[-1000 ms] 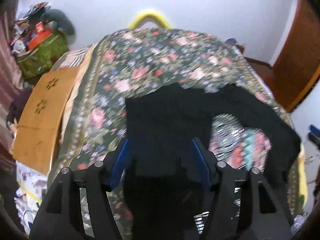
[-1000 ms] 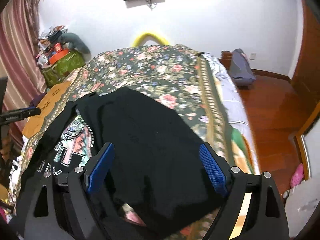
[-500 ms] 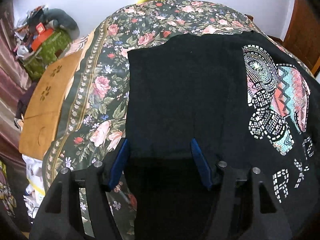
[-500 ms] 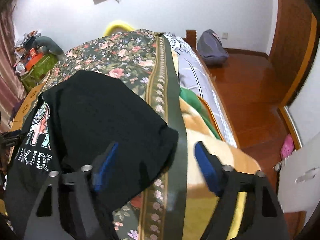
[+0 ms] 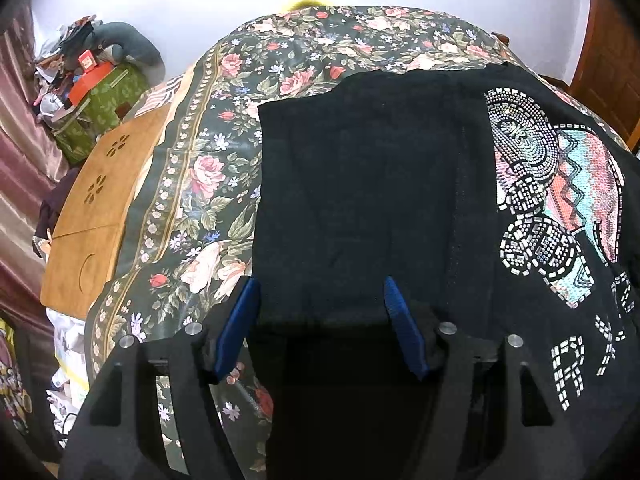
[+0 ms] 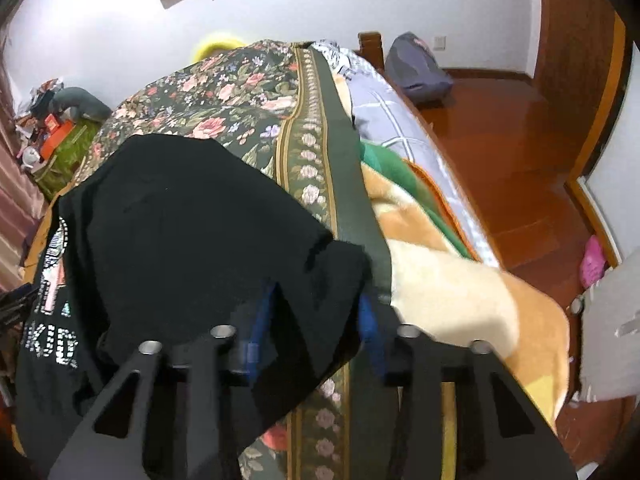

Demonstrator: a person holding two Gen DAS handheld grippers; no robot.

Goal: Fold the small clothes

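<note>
Black T-shirt is spread on the floral bedspread, its left side folded inward. Limp, light fabric is expected; hems should be gripped. Left gripper is held wide, empty. Right gripper, half-closed, straddles the sleeve edge.

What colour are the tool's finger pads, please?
Blue pads on black frames; clearest in the left wrist view.

parted left tongs over black shirt.
</note>
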